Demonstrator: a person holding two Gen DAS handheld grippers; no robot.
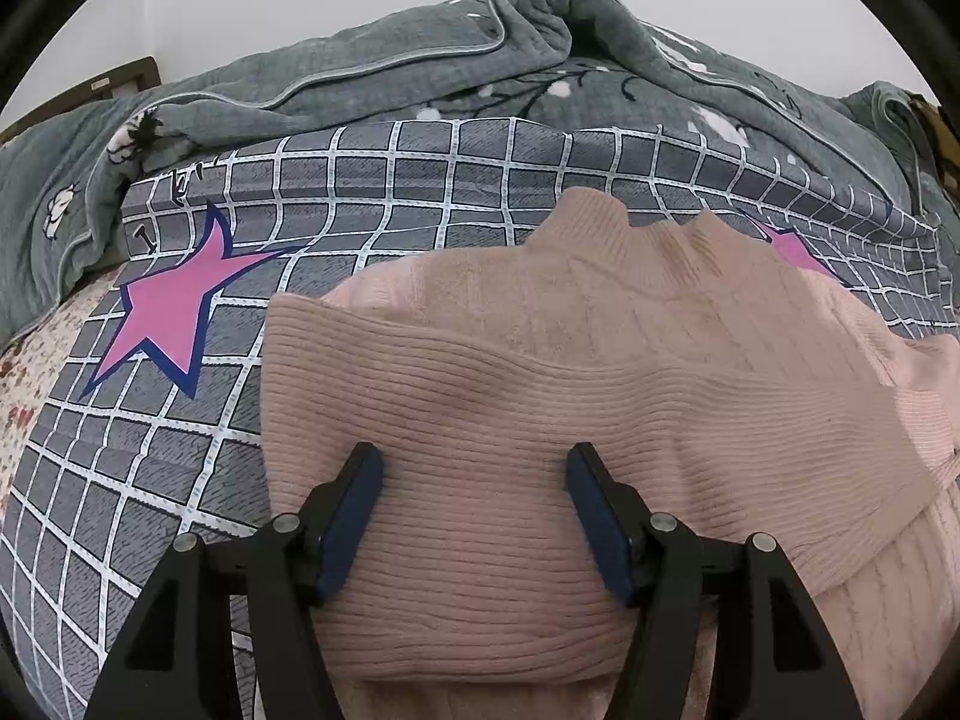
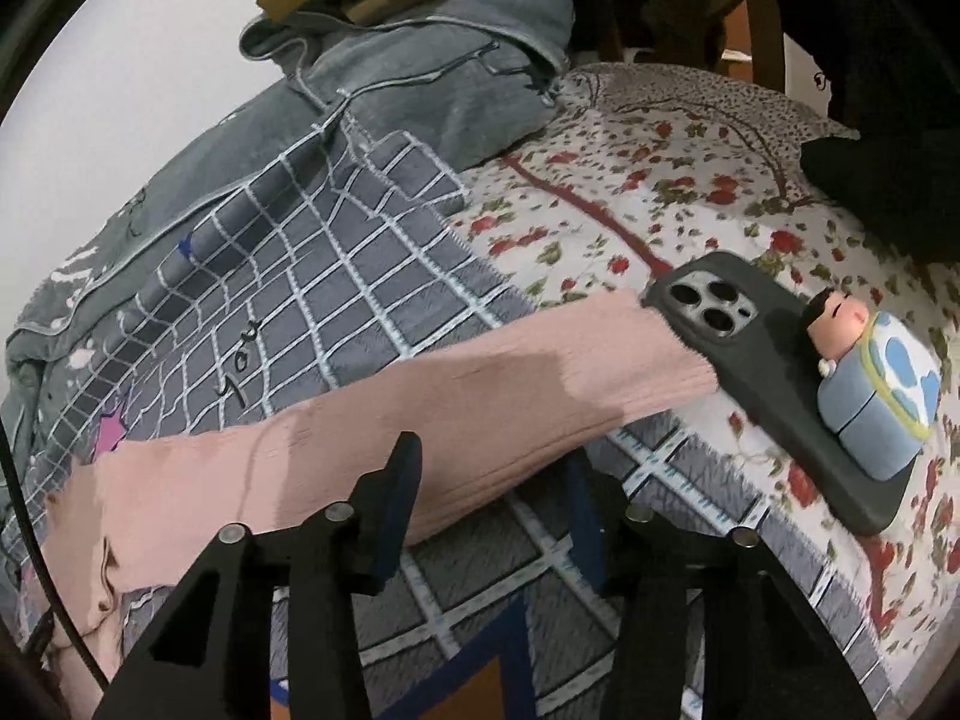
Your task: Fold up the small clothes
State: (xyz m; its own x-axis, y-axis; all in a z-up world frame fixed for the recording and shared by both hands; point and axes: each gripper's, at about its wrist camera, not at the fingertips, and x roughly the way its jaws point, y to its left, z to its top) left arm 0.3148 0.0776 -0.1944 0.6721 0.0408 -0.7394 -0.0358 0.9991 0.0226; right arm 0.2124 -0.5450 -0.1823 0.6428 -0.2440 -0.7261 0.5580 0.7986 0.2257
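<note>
Crosswise, the pink ribbed sweater's sleeve (image 2: 420,414) runs from near-left to far-right between the half-closed right gripper (image 2: 498,480) jaws, seemingly not yet pinched, while the left gripper (image 1: 474,516) hangs open, empty, over the sweater's body (image 1: 540,408) on the checked blanket (image 1: 180,480).

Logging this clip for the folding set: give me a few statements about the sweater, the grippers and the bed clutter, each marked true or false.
1. The pink sweater lies on a grey checked cover with pink stars. True.
2. The left gripper is clamped shut on the sweater. False: its jaws stand apart over the ribbed knit.
3. A dark phone lies on the floral sheet, beside the sleeve end. True.
4. The small figurine stands on the checked cover. False: it rests on the phone.
5. The right gripper is at the sweater's sleeve. True.
</note>
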